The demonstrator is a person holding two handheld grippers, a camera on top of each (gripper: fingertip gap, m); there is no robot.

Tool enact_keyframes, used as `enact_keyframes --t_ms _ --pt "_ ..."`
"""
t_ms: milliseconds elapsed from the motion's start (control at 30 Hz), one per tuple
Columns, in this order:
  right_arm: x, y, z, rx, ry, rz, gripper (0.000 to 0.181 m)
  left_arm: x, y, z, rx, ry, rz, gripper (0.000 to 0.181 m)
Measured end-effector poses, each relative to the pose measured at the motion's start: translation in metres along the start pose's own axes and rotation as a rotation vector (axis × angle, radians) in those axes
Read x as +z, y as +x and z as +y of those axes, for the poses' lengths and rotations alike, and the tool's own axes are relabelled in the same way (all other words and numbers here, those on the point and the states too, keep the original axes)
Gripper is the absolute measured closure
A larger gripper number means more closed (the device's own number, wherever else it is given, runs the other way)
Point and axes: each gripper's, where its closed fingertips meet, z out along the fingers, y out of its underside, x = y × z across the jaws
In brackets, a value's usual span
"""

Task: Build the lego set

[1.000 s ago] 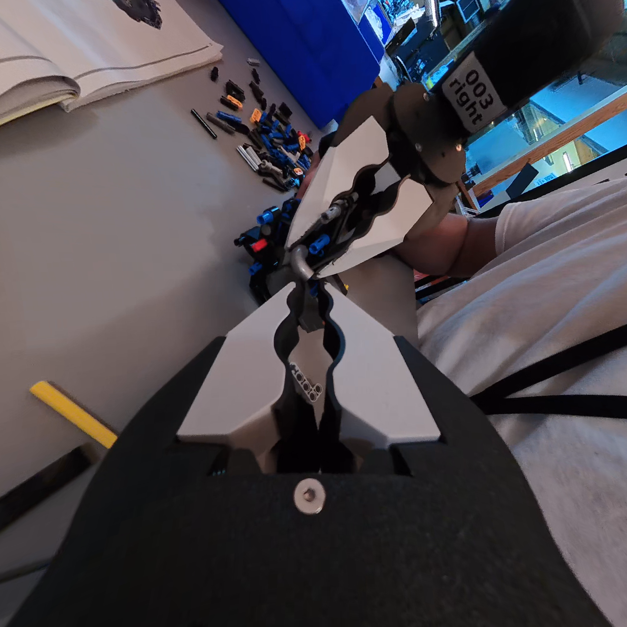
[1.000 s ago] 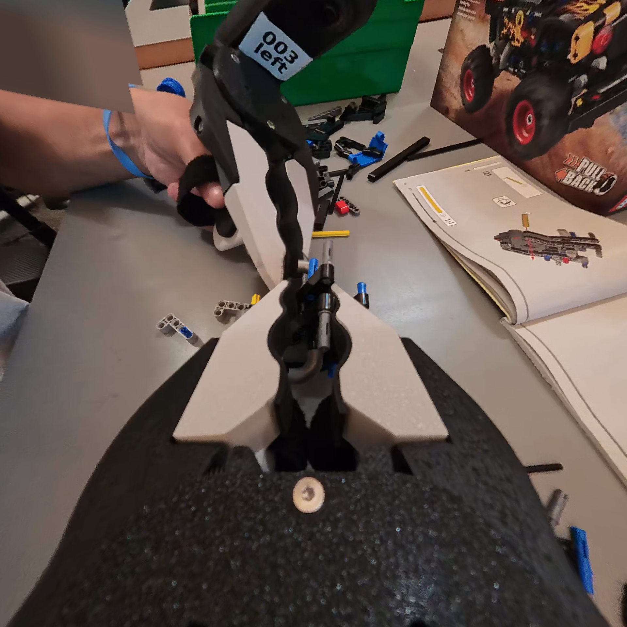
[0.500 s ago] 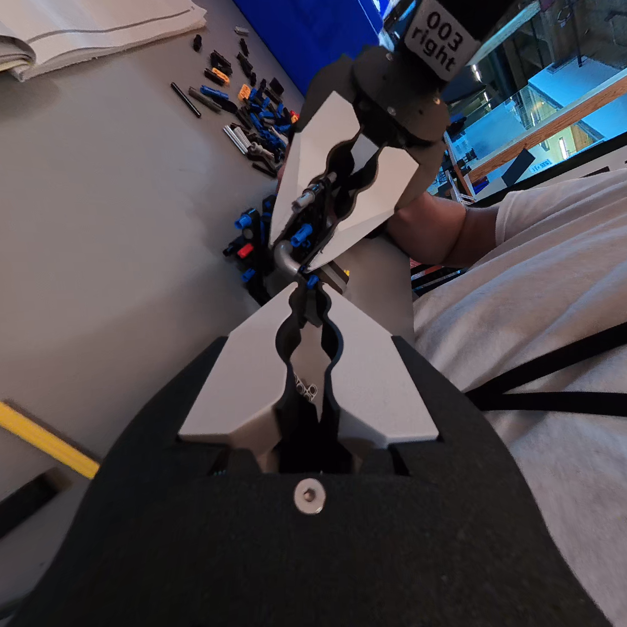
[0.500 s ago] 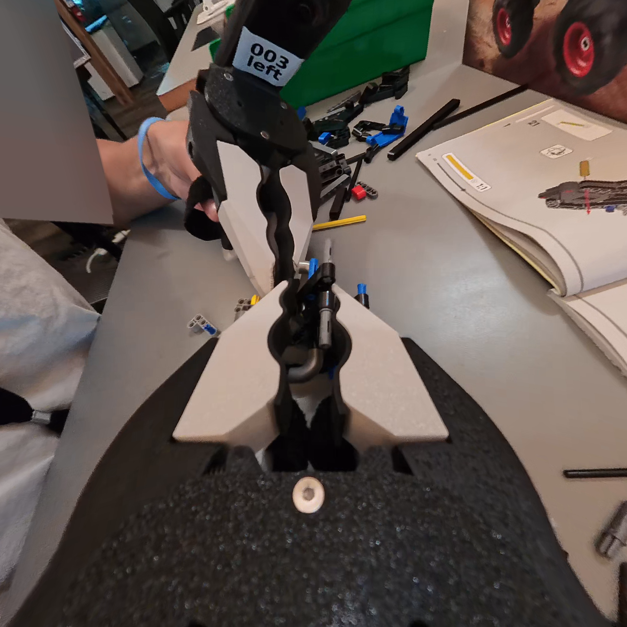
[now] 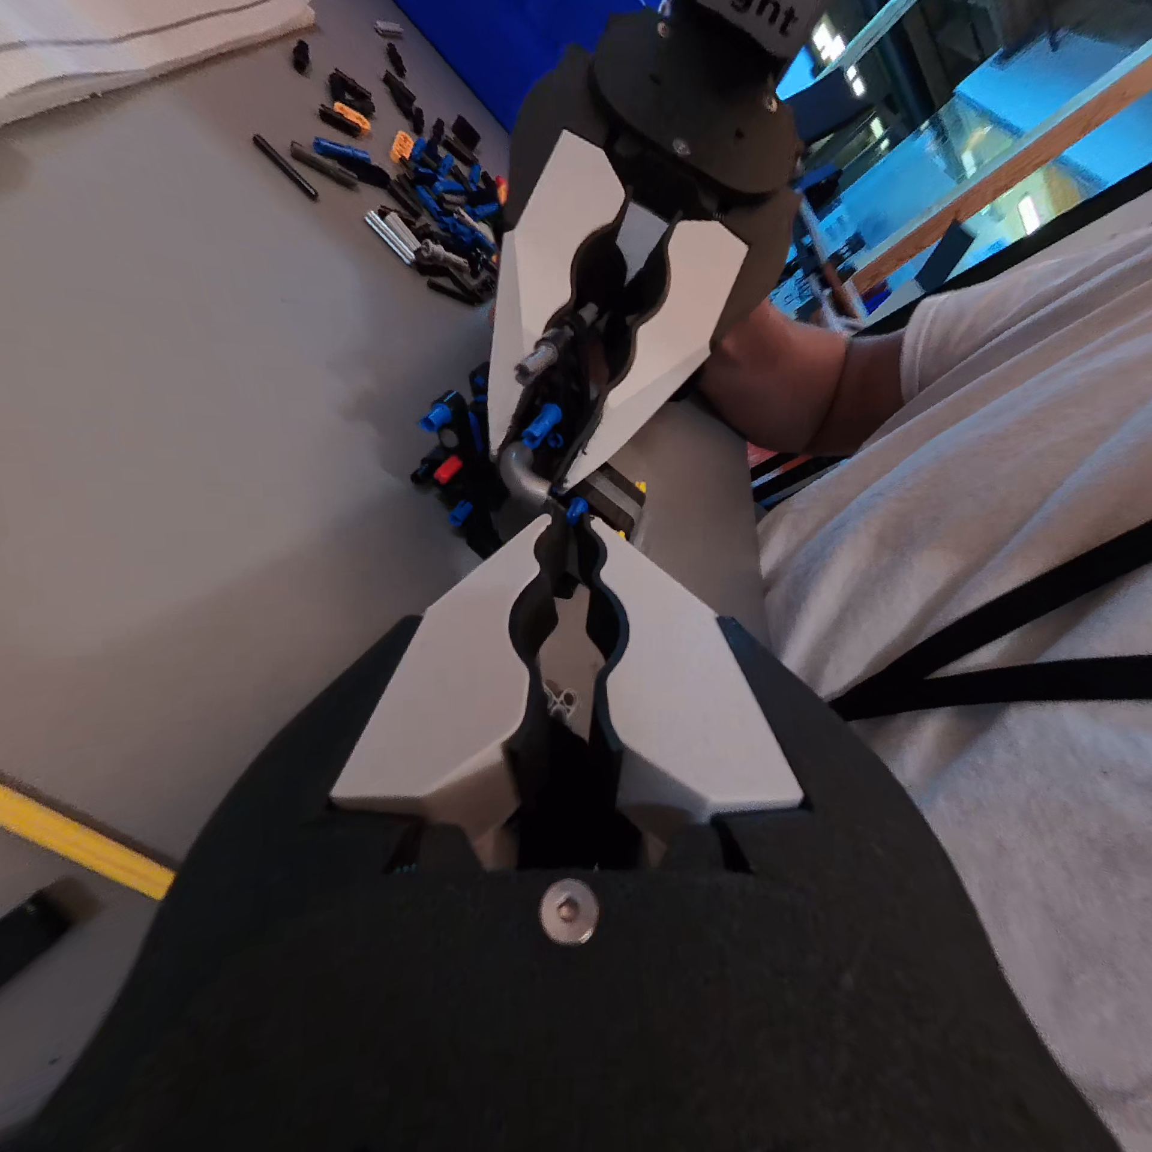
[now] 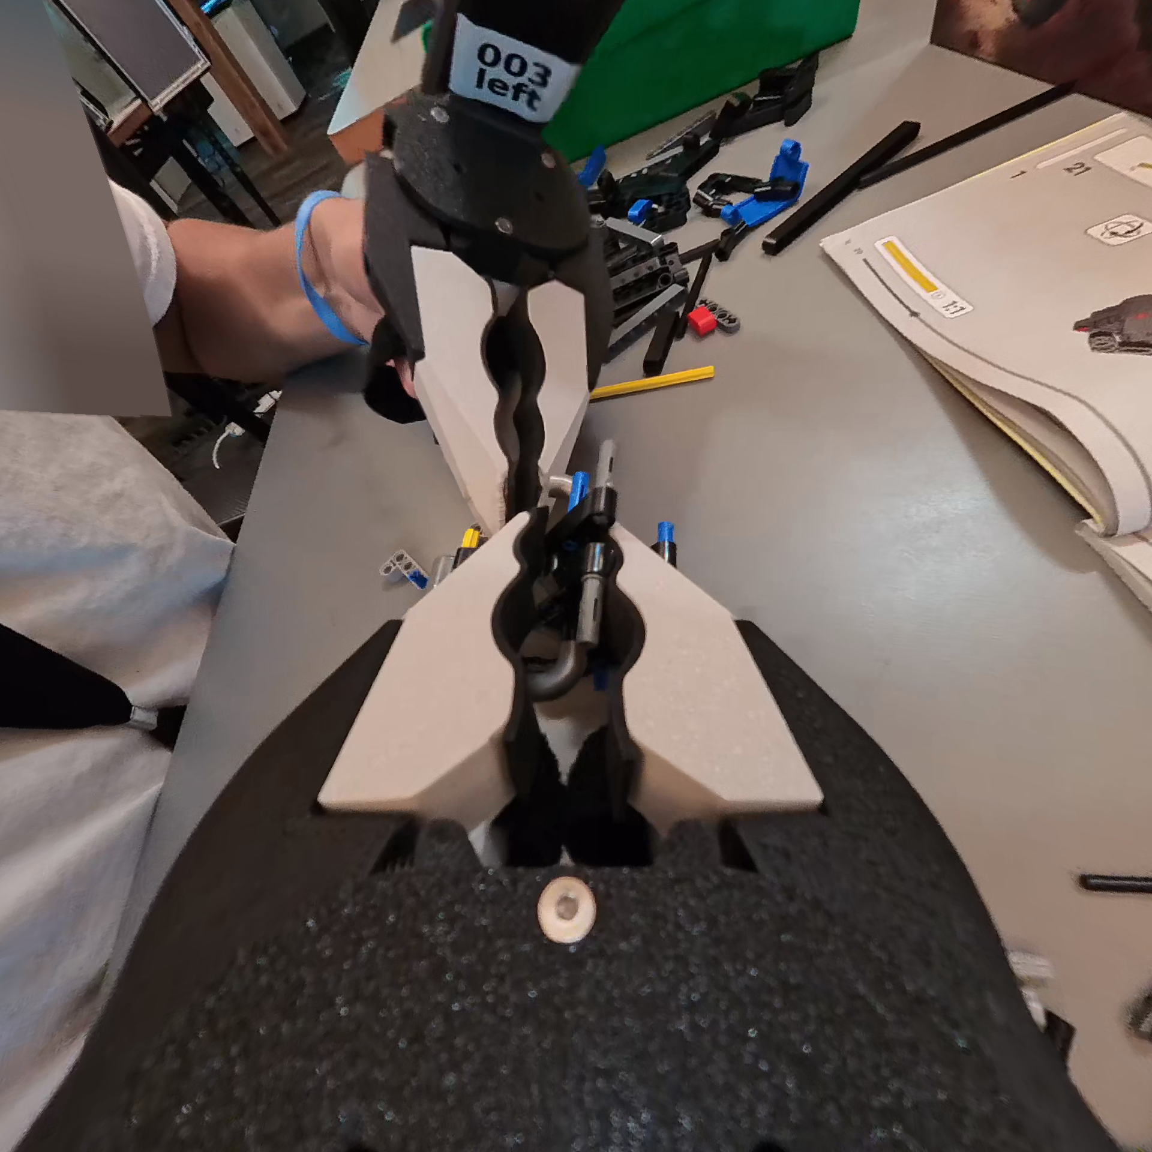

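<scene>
Lego sub-assembly (image 6: 583, 580), a small black cluster with grey axles, a curved grey tube and blue pins, is held above the grey table (image 6: 841, 561) between two grippers that meet tip to tip. Going left to right in the right wrist view: at far left a person's forearm with a blue wristband (image 6: 312, 274) is seen; next to it the left gripper (image 6: 520, 492) comes down from the far side, its jaws drawn nearly together, pinching what appears to be a small black part at the sub-assembly's far end, though the contact itself is largely hidden. At the centre the right gripper (image 6: 564, 548) is clamped narrowly on the sub-assembly, which fills the gap between its fingers. Farther right, loose black, blue and red pieces (image 6: 704, 206) and a yellow axle (image 6: 651, 381) lie on the table, and at far right an open instruction booklet (image 6: 1022, 299) lies flat. The step in hand seems to be pressing a part home. It is best done with the right grip kept firm, the push directed straight along the pin's axis, and twisting avoided so that nothing is levered loose.
</scene>
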Motion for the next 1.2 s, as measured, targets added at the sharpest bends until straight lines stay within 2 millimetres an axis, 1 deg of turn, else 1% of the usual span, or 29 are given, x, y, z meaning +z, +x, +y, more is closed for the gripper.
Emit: enact_keyframes --t_ms 33,167,367,567,633,667,700,733,833,900,933,967,1000,1067,1100,1167,1200 --pt "0.000 0.000 0.000 0.000 -0.002 0.002 0.167 -0.001 0.000 0.000 -0.018 0.003 0.012 0.181" --pt "0.001 -0.005 0.002 0.005 -0.009 -0.026 0.167 0.000 0.003 0.003 0.008 -0.011 0.014 0.181" --pt "0.000 -0.008 0.001 -0.020 -0.025 -0.017 0.167 -0.002 0.006 0.005 0.019 -0.017 0.029 0.181" --pt "-0.001 -0.010 -0.001 -0.026 -0.023 -0.015 0.167 -0.007 0.005 0.006 0.045 -0.023 0.020 0.181" --pt "-0.007 -0.005 0.004 -0.028 -0.050 -0.002 0.168 -0.018 -0.009 0.002 0.035 0.003 -0.042 0.181" --pt "-0.008 -0.004 0.004 -0.026 -0.043 -0.001 0.168 -0.025 -0.011 -0.003 0.036 0.035 -0.041 0.181" --pt "-0.007 -0.004 0.004 -0.028 -0.044 0.000 0.168 -0.027 -0.011 -0.005 0.050 0.047 -0.048 0.181" --pt "-0.005 -0.005 0.003 -0.031 -0.048 0.004 0.168 -0.025 -0.010 -0.004 0.068 0.038 -0.054 0.181" --pt "-0.006 0.002 -0.004 -0.005 -0.006 0.045 0.167 -0.022 -0.001 -0.001 0.107 -0.006 -0.042 0.181" --pt "-0.015 0.013 -0.017 0.062 0.101 0.083 0.167 -0.028 -0.012 -0.010 0.101 0.035 -0.129 0.181" --pt "-0.021 0.018 -0.026 0.083 0.168 0.106 0.167 -0.031 -0.016 -0.017 0.105 0.069 -0.163 0.175" --pt "-0.026 0.024 -0.035 0.102 0.230 0.145 0.167 -0.033 -0.019 -0.024 0.103 0.112 -0.193 0.151" --pt "-0.031 0.028 -0.043 0.108 0.282 0.191 0.167 -0.033 -0.020 -0.031 0.090 0.160 -0.208 0.134" --pt "-0.040 0.033 -0.057 0.076 0.373 0.308 0.167 -0.028 -0.014 -0.044 0.019 0.266 -0.162 0.113" --pt "-0.042 0.033 -0.062 0.029 0.397 0.367 0.167 -0.024 -0.011 -0.049 -0.016 0.306 -0.141 0.104" --pt "-0.047 0.030 -0.074 -0.027 0.449 0.480 0.167 -0.016 -0.010 -0.054 -0.074 0.336 -0.127 0.101" --pt "-0.047 0.025 -0.080 -0.062 0.468 0.504 0.167 -0.012 -0.005 -0.057 -0.096 0.356 -0.091 0.098"
